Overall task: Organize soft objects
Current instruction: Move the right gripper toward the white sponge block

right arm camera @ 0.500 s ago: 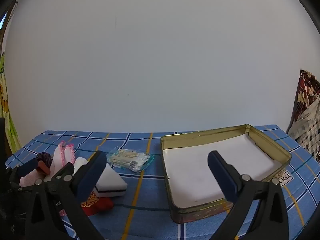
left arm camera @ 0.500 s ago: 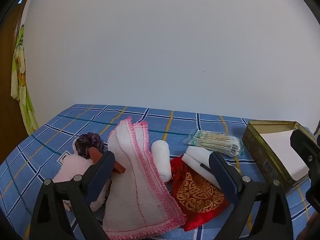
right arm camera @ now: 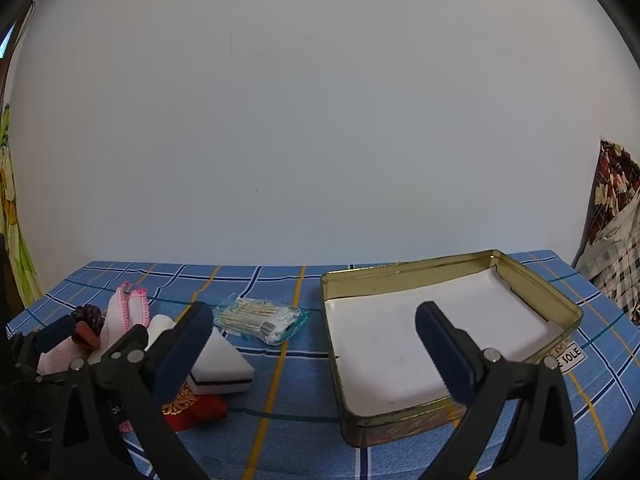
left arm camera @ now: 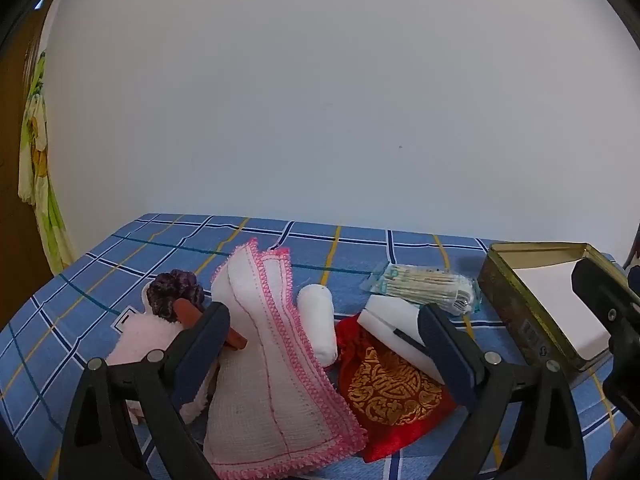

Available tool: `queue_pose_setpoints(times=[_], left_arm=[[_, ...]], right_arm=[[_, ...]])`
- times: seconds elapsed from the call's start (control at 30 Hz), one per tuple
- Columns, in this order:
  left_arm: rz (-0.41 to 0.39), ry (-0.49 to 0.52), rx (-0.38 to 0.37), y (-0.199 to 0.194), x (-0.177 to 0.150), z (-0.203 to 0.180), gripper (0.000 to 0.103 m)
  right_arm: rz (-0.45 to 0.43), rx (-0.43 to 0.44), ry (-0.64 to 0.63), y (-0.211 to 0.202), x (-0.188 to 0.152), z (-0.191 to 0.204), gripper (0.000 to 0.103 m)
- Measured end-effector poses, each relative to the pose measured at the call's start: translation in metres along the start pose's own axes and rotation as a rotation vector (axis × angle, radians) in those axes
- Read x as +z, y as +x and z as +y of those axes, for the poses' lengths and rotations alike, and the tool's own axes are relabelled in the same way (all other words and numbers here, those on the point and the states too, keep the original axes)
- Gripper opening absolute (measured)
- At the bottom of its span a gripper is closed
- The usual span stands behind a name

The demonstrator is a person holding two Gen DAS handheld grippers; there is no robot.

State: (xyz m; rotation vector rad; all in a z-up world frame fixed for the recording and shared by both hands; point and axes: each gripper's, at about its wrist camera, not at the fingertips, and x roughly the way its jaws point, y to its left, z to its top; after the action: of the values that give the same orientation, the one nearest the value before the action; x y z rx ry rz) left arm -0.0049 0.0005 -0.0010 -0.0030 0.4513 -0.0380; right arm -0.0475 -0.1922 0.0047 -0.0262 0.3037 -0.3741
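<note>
A pile of soft things lies on the blue checked cloth (left arm camera: 168, 248). In the left wrist view I see a white cloth with pink trim (left arm camera: 272, 360), a white roll (left arm camera: 320, 320), a red and gold pouch (left arm camera: 392, 396), a white sponge (left arm camera: 396, 320), a pink fluffy piece (left arm camera: 140, 340) and a dark purple scrunchie (left arm camera: 172, 292). My left gripper (left arm camera: 324, 348) hovers open just above and in front of them, holding nothing. My right gripper (right arm camera: 316, 352) stands open over the near left corner of the gold tin (right arm camera: 560, 304), with nothing between its fingers.
A clear packet of cotton swabs (right arm camera: 260, 320) lies between the pile and the tin. The tin's white floor is bare. A white wall rises behind the table. Patterned fabric (right arm camera: 616, 224) hangs at the far right, a green-yellow cloth (left arm camera: 36, 160) at the left.
The left wrist view has shifted slightly; the pile sits a little lower and closer between the fingers. The right gripper has barely moved.
</note>
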Motion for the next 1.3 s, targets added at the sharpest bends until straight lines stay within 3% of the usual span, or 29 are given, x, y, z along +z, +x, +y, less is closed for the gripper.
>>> queue_pose_setpoints(times=[0.8,1.07,1.2,1.3], left_arm=[[-0.013,0.013,0.001,-0.004,0.002,-0.002,0.097],[-0.066,0.076,0.086,-0.006,0.006,0.001,0.097],[-0.084,0.057,0.142,-0.002,0.013,0.016,0.097],[-0.067,0.015,0.14,0.002,0.016,0.031,0.097]], right_arm=[[0.002,0.003,-0.003,0.001,0.001,-0.003,0.103],[-0.003,0.003,-0.024,0.002,0.003,-0.005,0.102],[0.011,0.023,-0.034,0.006,0.002,-0.004,0.098],[0.031,0.068,-0.036,0.011,0.002,-0.003,0.092]])
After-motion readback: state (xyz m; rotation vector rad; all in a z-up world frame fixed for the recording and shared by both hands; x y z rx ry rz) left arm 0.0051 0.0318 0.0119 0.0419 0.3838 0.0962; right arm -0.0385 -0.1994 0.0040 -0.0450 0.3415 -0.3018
